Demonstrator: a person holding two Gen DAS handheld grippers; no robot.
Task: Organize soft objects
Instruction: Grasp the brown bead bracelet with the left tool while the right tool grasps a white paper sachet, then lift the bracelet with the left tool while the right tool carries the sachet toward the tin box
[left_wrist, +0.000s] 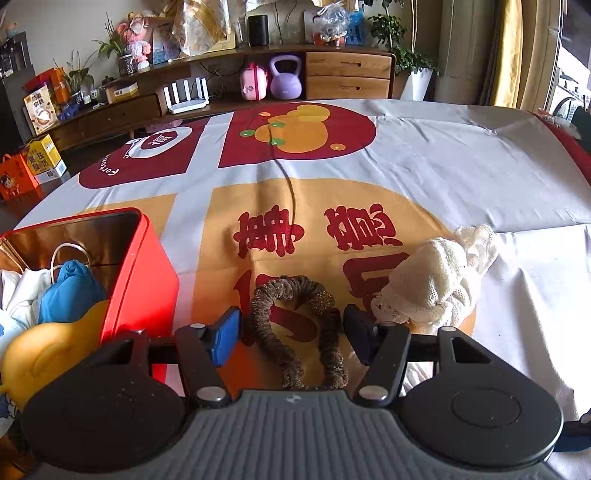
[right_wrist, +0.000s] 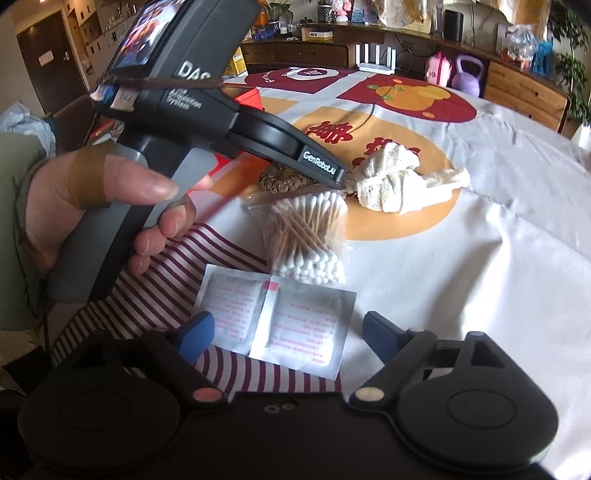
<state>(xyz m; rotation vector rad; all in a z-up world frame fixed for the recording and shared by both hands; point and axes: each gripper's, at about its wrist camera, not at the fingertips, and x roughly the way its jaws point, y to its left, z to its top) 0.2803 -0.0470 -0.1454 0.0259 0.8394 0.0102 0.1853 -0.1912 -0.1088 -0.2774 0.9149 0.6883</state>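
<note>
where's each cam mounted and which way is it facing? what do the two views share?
Left wrist: on the left tool, looking forward and down along its open fingers at the brown scrunchie lying between them; red box at left. No hand shows.
Right wrist: on the right tool, open, looking down at two white sachets and a cotton swab pack; the person's left hand grips the other tool.
Shared: scrunchie, cream knit cloth, printed tablecloth.
</note>
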